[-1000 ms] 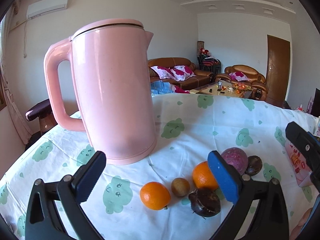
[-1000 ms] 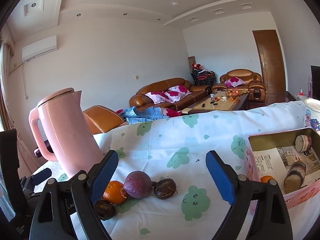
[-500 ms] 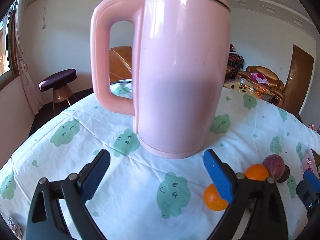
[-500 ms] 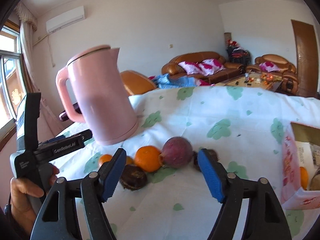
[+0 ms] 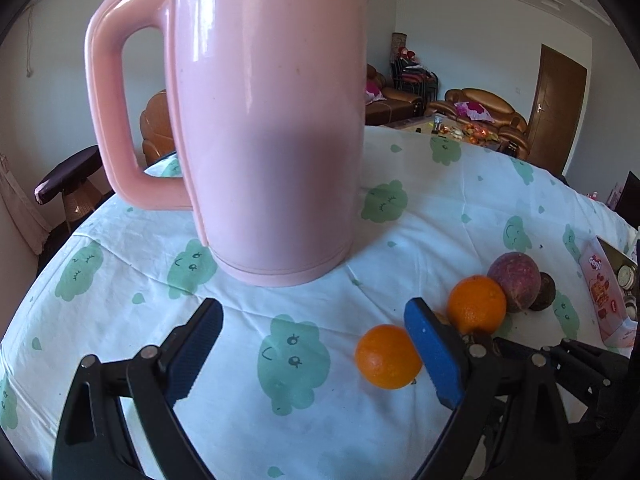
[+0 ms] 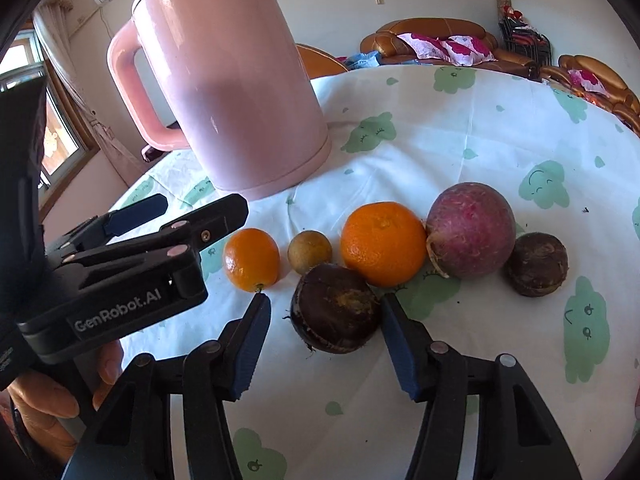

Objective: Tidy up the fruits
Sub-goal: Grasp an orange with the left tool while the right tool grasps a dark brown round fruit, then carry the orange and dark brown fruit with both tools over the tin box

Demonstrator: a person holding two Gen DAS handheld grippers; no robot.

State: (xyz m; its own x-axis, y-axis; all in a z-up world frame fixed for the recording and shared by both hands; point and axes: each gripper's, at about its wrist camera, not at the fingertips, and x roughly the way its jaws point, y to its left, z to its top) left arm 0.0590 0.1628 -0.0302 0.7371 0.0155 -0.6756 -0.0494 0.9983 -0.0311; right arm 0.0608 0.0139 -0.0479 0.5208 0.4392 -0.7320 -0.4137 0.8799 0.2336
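Step in hand, as I judge it: pick up the dark brown fruit (image 6: 335, 308), low centre of the right wrist view, on the desk (image 6: 460, 152) under its white cloth with green prints. To do it well I should centre the fruit between the pads, come down until they bracket its widest part, and close gently; it looks round and rough-skinned, so an off-centre squeeze could roll it into the large orange (image 6: 383, 243) that sits touching or just behind it. My right hand-held gripper (image 6: 322, 322) has just been closing, with the dark fruit between the jaws; the right pad looks at or nearly on its skin, the left pad shows a small gap, so I do not count it as gripped. Neighbours in the row: small orange (image 6: 252, 259) at left, a little tan fruit (image 6: 309, 251), a big purple-red fruit (image 6: 471, 230), and another dark brown fruit (image 6: 537, 264) at right. My left hand-held gripper (image 5: 316, 344) is spread wide and has been closing slightly, nothing between the pads, holding nothing; the small orange lies beside its right finger. The pink kettle (image 5: 264, 120) fills the upper centre there, and a pink box (image 5: 606, 296) at the right edge is probably where the fruit goes.
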